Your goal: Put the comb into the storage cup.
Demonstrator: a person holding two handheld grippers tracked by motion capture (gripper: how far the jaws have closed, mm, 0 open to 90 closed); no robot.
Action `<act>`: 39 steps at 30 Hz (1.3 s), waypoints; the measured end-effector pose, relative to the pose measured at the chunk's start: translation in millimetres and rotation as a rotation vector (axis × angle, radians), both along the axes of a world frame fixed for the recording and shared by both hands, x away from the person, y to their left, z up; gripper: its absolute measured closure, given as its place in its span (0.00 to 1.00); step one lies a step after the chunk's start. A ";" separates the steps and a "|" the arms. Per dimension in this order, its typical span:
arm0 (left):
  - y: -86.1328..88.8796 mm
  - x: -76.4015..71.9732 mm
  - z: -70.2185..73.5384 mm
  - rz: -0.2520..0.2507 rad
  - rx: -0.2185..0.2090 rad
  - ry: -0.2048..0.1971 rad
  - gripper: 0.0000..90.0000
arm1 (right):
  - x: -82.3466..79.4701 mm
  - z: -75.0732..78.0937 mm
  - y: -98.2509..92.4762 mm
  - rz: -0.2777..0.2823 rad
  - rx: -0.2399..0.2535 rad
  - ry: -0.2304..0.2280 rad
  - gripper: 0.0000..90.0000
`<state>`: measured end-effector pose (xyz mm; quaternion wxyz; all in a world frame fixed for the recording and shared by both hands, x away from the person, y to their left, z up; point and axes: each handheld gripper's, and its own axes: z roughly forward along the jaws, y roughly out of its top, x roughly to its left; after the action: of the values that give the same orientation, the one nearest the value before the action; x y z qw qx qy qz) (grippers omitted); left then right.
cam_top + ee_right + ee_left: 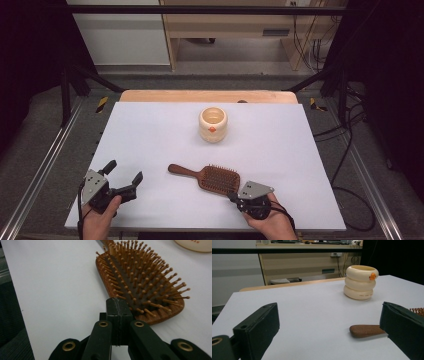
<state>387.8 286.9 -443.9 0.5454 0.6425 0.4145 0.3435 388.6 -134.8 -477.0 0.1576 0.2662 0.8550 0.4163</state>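
Two tools over white table (150, 140): left tool (122, 176) spread, right tool (233, 196) pressed together beside hairbrush (210, 177).

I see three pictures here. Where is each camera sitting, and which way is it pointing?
High view: above the near edge of the white table, looking forward and down; both hands show, with the left gripper and right gripper.
Left gripper view: rides low on that gripper, looking across the table at the cream cup; its two black jaws stand wide apart.
Right gripper view: looks along its closed jaws at the bristles of the wooden hairbrush.
Shared: all three views show the hairbrush and the cup.
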 end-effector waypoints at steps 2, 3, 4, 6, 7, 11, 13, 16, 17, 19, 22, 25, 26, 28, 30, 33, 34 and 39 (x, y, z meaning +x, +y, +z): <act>-0.5 -0.6 0.2 -0.002 -0.001 -0.001 0.03 | -0.9 -0.8 2.6 0.005 -0.015 -0.003 1.00; -1.1 -0.9 0.4 -0.005 0.000 -0.002 0.03 | -1.1 -1.3 3.8 0.008 -0.019 -0.003 1.00; -1.1 -0.9 0.4 -0.005 0.000 -0.002 0.03 | -1.1 -1.3 3.8 0.008 -0.019 -0.003 1.00; -1.2 0.1 0.2 -0.005 0.002 0.001 0.03 | 0.0 -2.9 5.2 0.015 -0.027 -0.009 1.00; -1.3 1.0 0.0 -0.008 0.001 0.003 0.03 | 0.3 -3.2 5.4 0.018 -0.028 -0.011 1.00; -2.7 1.2 -0.6 -0.011 0.004 0.005 0.03 | 1.0 -3.2 6.1 0.012 -0.035 -0.017 1.00; -2.5 0.8 -0.3 -0.011 0.003 0.003 0.03 | 1.4 -3.5 6.0 0.015 -0.036 -0.015 1.00; -2.2 1.3 -0.5 -0.010 0.002 0.004 0.03 | 1.9 -4.9 6.9 0.015 -0.048 -0.010 1.00; -2.2 1.7 -0.7 -0.009 0.000 0.006 0.03 | 2.1 -5.9 7.1 0.013 -0.054 -0.009 1.00; -2.5 1.5 -0.5 -0.010 0.001 0.005 0.03 | 3.1 -6.9 6.0 0.003 -0.067 -0.011 1.00; -2.9 1.2 -0.4 -0.010 0.003 0.004 0.03 | 3.9 -6.4 4.4 -0.005 -0.062 -0.006 1.00; -3.1 1.6 -0.7 -0.011 0.002 0.006 0.03 | 4.9 -6.7 3.7 -0.012 -0.062 -0.008 1.00; -3.0 1.7 -0.7 -0.011 0.002 0.005 0.03 | 4.9 -6.8 3.8 -0.012 -0.063 -0.008 1.00; -2.9 1.6 -0.7 -0.011 0.002 0.005 0.03 | 5.1 -7.1 3.8 -0.013 -0.065 -0.008 1.00; -2.9 1.6 -0.7 -0.011 0.002 0.006 0.03 | 5.3 -7.1 3.6 -0.014 -0.068 -0.009 1.00; -2.7 1.7 -0.7 -0.012 0.005 0.007 0.03 | 5.9 -7.1 2.7 -0.019 -0.065 -0.005 1.00; -2.8 1.7 -0.7 -0.011 0.003 0.006 0.03 | 6.0 -7.1 2.6 -0.019 -0.065 -0.004 1.00; -2.4 1.6 -0.5 -0.012 0.002 0.005 0.03 | 6.2 -7.0 2.6 -0.021 -0.067 -0.004 1.00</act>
<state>389.5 284.5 -444.4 0.5457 0.6463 0.4118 0.3389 394.8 -132.2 -484.0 0.1726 0.2688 0.8652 0.3865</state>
